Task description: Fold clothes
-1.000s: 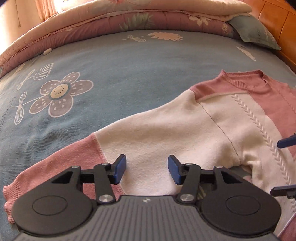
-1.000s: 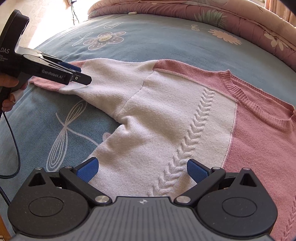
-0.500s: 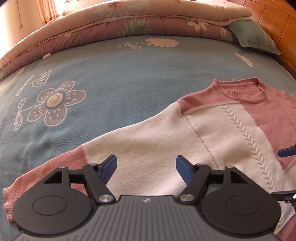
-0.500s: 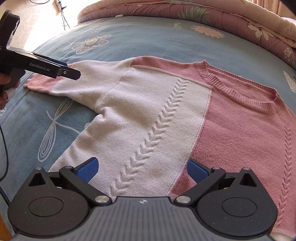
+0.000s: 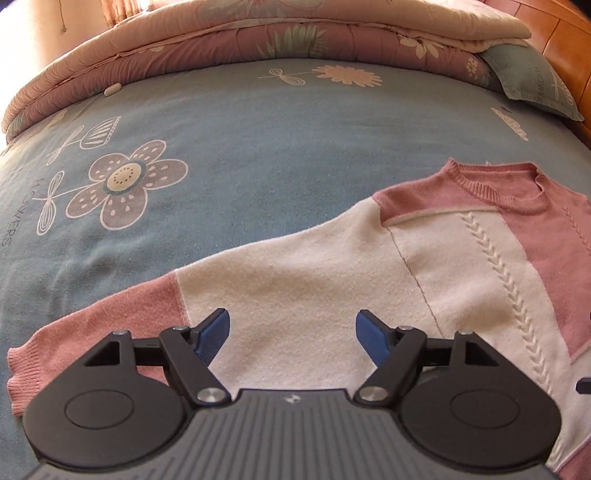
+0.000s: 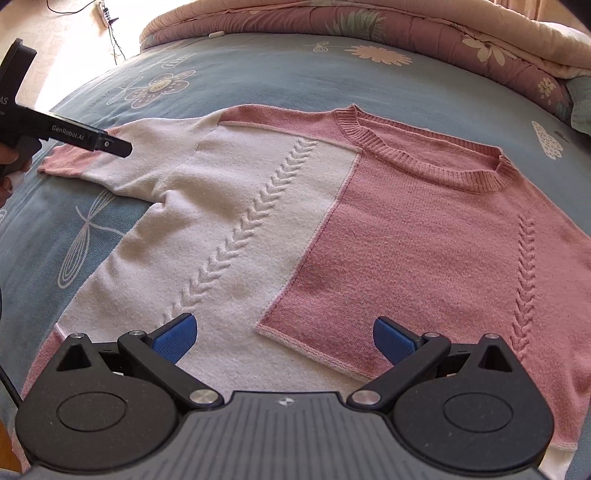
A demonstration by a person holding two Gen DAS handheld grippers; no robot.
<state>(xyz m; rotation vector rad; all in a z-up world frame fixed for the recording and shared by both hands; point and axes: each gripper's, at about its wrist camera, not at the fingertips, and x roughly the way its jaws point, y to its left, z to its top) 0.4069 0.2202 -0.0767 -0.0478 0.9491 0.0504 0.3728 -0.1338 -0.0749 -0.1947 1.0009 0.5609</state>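
Bed (image 5: 258, 155) first: blue flowered sheet, quilt (image 5: 295, 33) rolled along its far edge, pillow (image 5: 532, 81) in the far corner by the headboard.

Sweater (image 6: 295, 221), pink and cream, lies face up and flat on the bed, neck toward the quilt, hem toward me. Body spread full width, no fold in what I can see. Sleeve (image 5: 229, 295) on my left runs straight out from the sweater's shoulder, flat on the sheet, pink cuff (image 5: 22, 369) at its end. Other sleeve is out of frame, can't tell how it lies.

Step, as I judge it: sweater laid out and smoothed, ready for a fold. Flat and open like this fits either just spread out or opened again, so no more than that.

My left tongs (image 5: 291, 336) hover over the sleeve's cream part, jaws apart, nothing in them. My right tongs (image 6: 284, 334) hover over the sweater's hem, approx. at the cream/pink seam, jaws wide apart, also empty.

Any fold would need a pinch through both knit layers at an edge; the knit is soft and may sag or drag.

Containers: none in view, no basket, box or drawer near the sweater.
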